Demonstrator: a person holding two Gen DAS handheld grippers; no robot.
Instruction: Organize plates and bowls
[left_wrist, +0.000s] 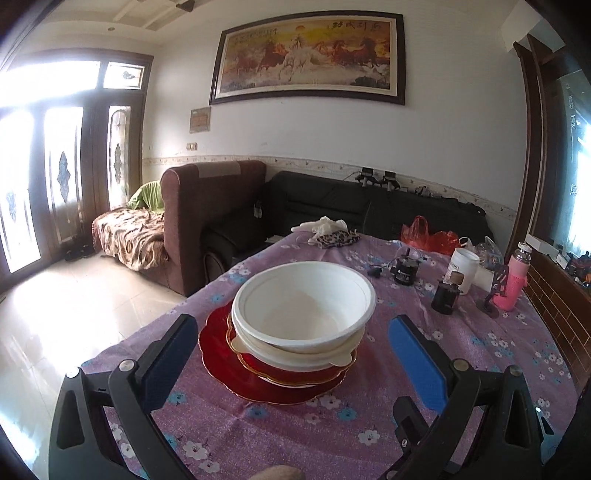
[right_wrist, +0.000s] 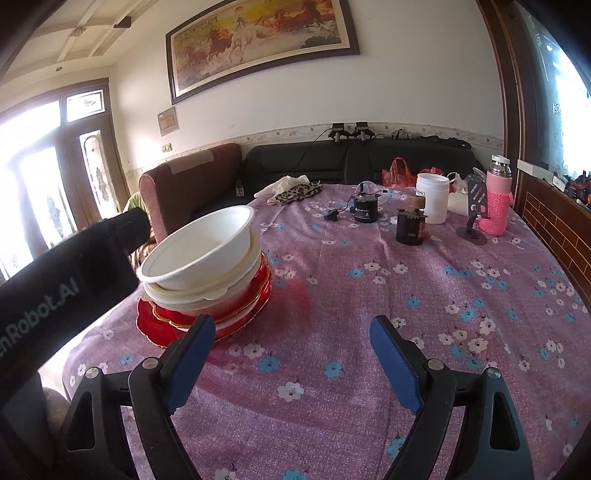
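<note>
The worktop (right_wrist: 369, 288), under a purple cloth printed with white and blue flowers, fills most of both views, with a brown armchair (left_wrist: 207, 221) and a black sofa (left_wrist: 332, 203) behind it. Near its left edge a stack of dishes stands: a wide red plate (left_wrist: 221, 354) with a gilt scalloped rim lies at the bottom, smaller gilt-rimmed red and white plates lie on it, then a cream bowl (left_wrist: 347, 341), and on top a white bowl (left_wrist: 303, 306) sitting slightly tilted. The left gripper (left_wrist: 295, 354) faces this stack with its jaws wide apart, one on each side of the plates, not touching them. The right gripper (right_wrist: 291, 350) hovers just to the right of the stack over bare cloth, jaws spread wide and holding nothing. At the far right a white jar (right_wrist: 432, 197), a pink flask (right_wrist: 496, 199) and a small black canister (right_wrist: 410, 225) stand well apart from the dishes.
</note>
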